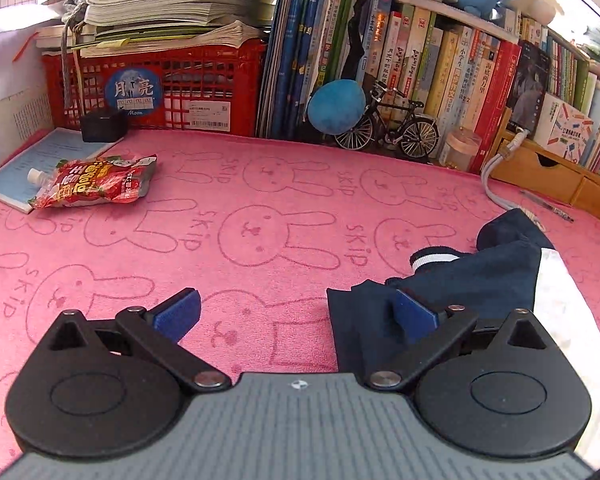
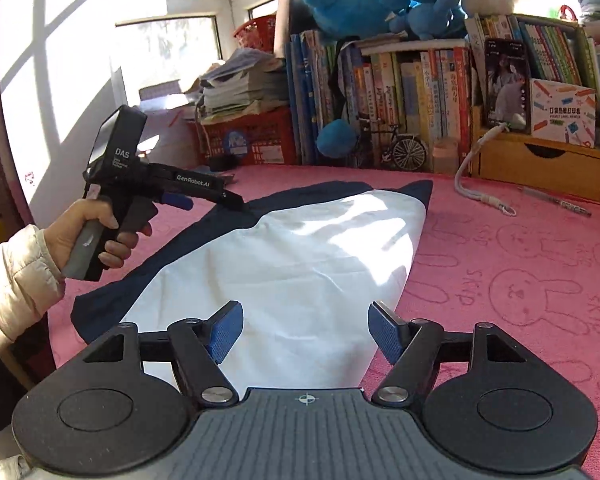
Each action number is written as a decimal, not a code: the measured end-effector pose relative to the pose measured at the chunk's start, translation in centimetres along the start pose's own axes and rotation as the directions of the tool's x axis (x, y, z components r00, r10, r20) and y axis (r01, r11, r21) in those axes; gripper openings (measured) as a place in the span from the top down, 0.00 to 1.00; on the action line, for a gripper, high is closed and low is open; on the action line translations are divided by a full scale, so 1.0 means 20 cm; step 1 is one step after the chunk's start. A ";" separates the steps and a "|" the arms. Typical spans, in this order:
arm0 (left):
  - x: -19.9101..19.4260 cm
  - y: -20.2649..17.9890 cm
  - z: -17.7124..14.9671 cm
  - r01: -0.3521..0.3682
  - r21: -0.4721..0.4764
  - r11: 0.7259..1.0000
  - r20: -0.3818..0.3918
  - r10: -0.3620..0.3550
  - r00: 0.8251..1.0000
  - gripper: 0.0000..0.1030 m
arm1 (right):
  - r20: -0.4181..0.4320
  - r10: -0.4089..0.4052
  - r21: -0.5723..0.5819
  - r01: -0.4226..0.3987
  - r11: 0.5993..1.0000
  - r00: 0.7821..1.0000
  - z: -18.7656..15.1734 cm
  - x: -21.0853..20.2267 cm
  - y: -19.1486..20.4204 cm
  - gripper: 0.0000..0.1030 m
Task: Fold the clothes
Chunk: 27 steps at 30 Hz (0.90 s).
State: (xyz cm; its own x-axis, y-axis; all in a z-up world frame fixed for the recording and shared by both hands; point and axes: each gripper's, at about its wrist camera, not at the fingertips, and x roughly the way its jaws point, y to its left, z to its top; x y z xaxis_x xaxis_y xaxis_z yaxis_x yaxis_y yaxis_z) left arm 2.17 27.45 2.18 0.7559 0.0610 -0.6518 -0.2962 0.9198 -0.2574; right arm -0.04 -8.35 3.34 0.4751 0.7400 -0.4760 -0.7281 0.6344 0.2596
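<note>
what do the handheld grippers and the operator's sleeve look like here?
Both grippers match: right gripper and left gripper have black linkage arms, round black pivot housings, a ribbed grey base and blue textured pads. The left unit's black pistol-grip body carries white "DAS" and "GenRobot.AI" lettering. The sleeve is cream, quilted and puffy.

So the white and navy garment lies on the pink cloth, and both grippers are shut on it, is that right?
Not quite. The garment does lie on the pink cloth, but the left gripper and right gripper are open, as each wrist view shows.
</note>
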 end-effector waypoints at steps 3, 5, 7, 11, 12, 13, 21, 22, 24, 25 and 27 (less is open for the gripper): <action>-0.02 0.13 0.00 0.206 -0.156 0.966 -0.098 -0.223 0.970 0.00 | 0.020 0.049 0.169 -0.052 0.984 0.999 0.05 0.02 -0.21 0.25; 0.02 0.19 -0.03 0.267 -0.235 0.935 -0.162 -0.308 0.938 0.00 | 0.016 0.083 0.270 -0.084 0.959 0.996 0.09 0.08 -0.35 0.25; 0.05 0.21 -0.05 0.284 -0.262 0.922 -0.179 -0.336 0.925 0.00 | 0.008 0.110 0.339 -0.106 0.935 0.994 0.11 0.15 -0.45 0.25; 0.11 0.24 -0.04 0.380 -0.310 0.872 -0.159 -0.441 0.883 0.00 | -0.013 0.176 0.445 -0.152 0.882 0.984 0.13 0.31 -0.56 0.25; 0.13 0.24 -0.04 0.405 -0.326 0.854 -0.160 -0.473 0.867 0.00 | -0.022 0.190 0.469 -0.158 0.869 0.982 0.13 0.35 -0.58 0.25; 0.15 0.25 -0.03 0.430 -0.339 0.837 -0.163 -0.502 0.849 0.00 | -0.030 0.202 0.491 -0.162 0.856 0.979 0.13 0.39 -0.59 0.25; 0.30 0.27 0.05 0.538 -0.345 0.769 -0.235 -0.626 0.744 0.00 | -0.055 0.224 0.516 -0.165 0.841 0.973 0.20 0.57 -0.62 0.24; 0.31 0.27 0.06 0.541 -0.342 0.768 -0.242 -0.629 0.739 0.00 | -0.057 0.226 0.515 -0.165 0.841 0.972 0.21 0.59 -0.62 0.24; 0.33 0.26 0.07 0.548 -0.336 0.766 -0.253 -0.633 0.732 0.00 | -0.061 0.231 0.511 -0.168 0.843 0.971 0.23 0.63 -0.62 0.24; 0.34 0.25 0.08 0.550 -0.332 0.766 -0.256 -0.634 0.729 0.00 | -0.063 0.235 0.507 -0.172 0.845 0.970 0.24 0.65 -0.62 0.24; 0.37 0.23 0.10 0.548 -0.327 0.770 -0.270 -0.631 0.727 0.00 | -0.068 0.240 0.497 -0.176 0.850 0.969 0.26 0.69 -0.62 0.24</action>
State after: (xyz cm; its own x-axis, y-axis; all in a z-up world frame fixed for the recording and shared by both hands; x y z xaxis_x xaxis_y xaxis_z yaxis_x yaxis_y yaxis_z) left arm 7.55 32.95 -2.53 0.5787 -0.6412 -0.5040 -0.0049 0.6153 -0.7883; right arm 18.06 -4.87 -2.06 0.2523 0.8537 -0.4556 -0.4565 0.5201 0.7218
